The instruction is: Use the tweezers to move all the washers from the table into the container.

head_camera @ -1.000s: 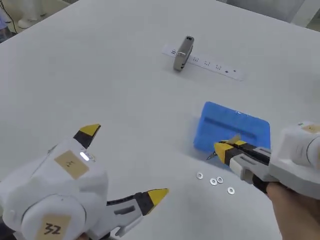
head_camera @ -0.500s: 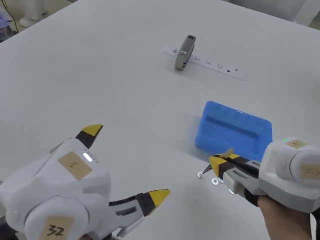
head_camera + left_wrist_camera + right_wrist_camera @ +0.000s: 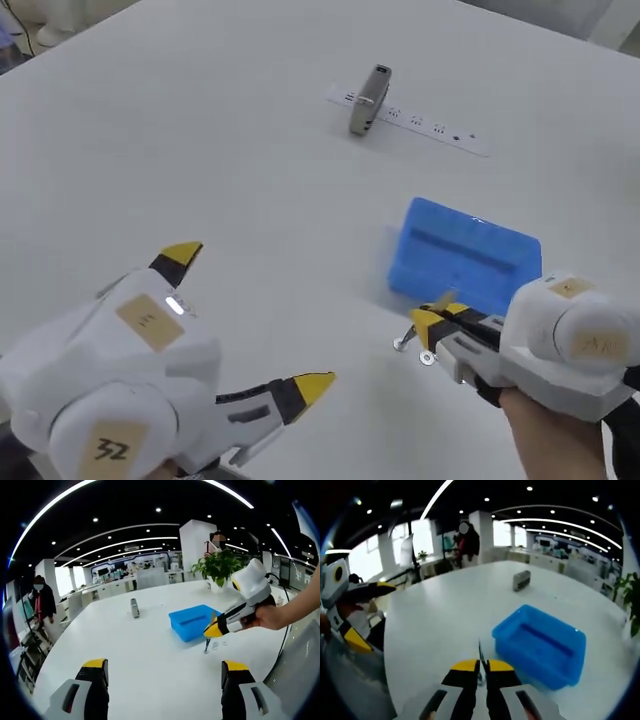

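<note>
Head view: the right gripper is held in a hand low over the white table, just in front of the near wall of the blue container. Its yellow-tipped jaws are pinched almost together on the tweezers, whose thin points slant down to the tabletop. Two washers can be made out there, one right at the points and one just beside it. They are too small to tell whether the points are touching or gripping either. The gripper's white body covers the table directly behind them.

In the right gripper view, the tweezers are a fine line rising from the narrow gap between the jaws, and their lower end is lost against the jaws. The container sits just beyond to the right, and its floor is blurred.

The left gripper hangs at the lower left, well apart from the work, with its jaws spread wide and nothing between them. Its body is cut off by the picture's edge.

In the left gripper view, the washers are faint specks beside the tweezer points, near the container's corner.

A power strip lies farther back on the table with a grey block standing on it.
</note>
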